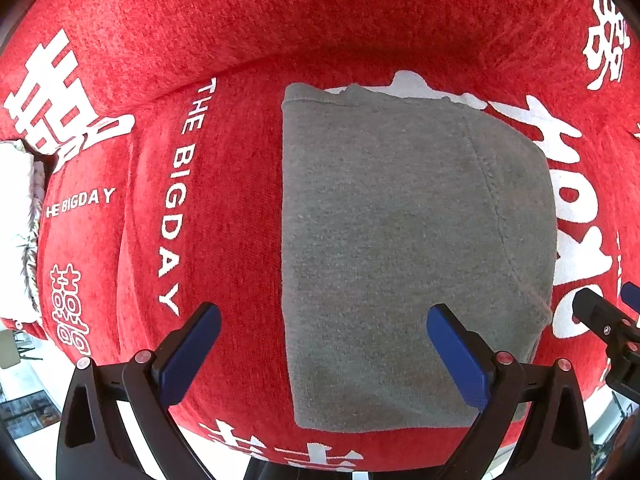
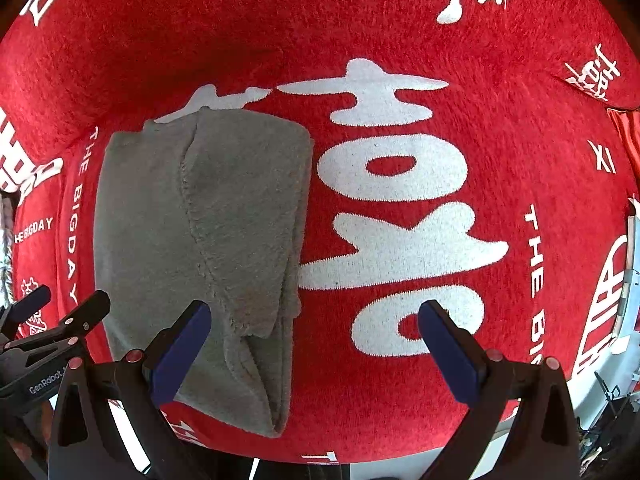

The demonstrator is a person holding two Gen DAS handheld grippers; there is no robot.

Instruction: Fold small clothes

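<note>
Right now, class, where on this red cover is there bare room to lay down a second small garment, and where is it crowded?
Most room lies right of the grey garment, on the red cover with its big white characters. A narrower strip lies left of the garment, by the "THE BIG DAY" lettering. The near edge is crowded: the left tool and right tool hang open there.

Red plush cover (image 1: 360,32) with white lettering filled both views; bright pale floor (image 1: 24,384) showed past its left edge.

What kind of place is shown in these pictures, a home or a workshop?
Probably a home. A grey garment lies folded on a red cover printed THE BIG DAY, seemingly over a sofa or bed. Both open grippers hover above.
</note>
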